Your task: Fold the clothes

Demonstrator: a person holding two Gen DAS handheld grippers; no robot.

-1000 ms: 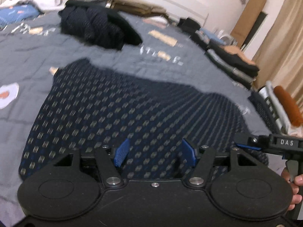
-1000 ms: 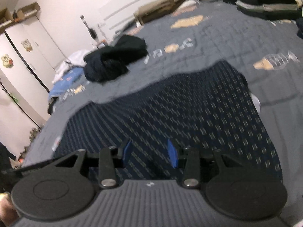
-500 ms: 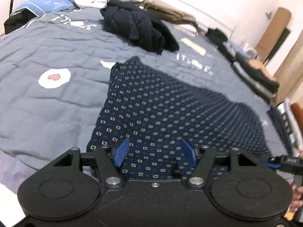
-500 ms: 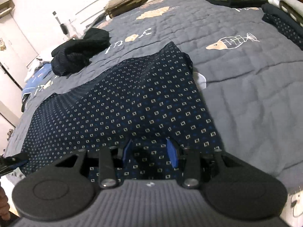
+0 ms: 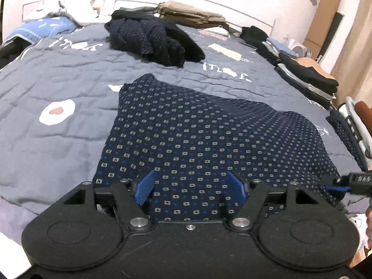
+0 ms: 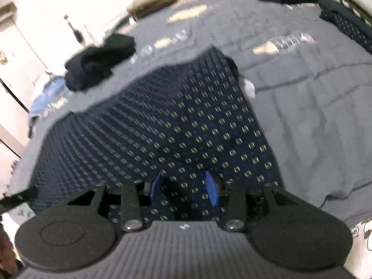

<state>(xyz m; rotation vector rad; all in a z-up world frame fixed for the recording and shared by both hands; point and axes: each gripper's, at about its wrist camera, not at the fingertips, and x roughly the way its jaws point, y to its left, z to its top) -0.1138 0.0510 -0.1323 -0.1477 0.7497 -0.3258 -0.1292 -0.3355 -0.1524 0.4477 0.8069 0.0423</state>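
1. Both claws hang over the near hem of the patterned navy garment (image 5: 209, 134), which lies spread on the grey bed quilt (image 5: 58, 74).
2. Left claw (image 5: 190, 187): fingers apart.
3. Right claw (image 6: 183, 186): fingers apart, cloth beneath.

Here's the navy garment (image 5: 197, 125), dark blue and covered in small pale squares with tiny blue dots, spread wide across the grey quilted bed (image 5: 58, 74). It lies mostly flat, with soft ripples along its far edge and one corner peaking up at the far left. From the right wrist view the same cloth (image 6: 176, 125) runs right down to the near edge of the bed, its pattern blurred.
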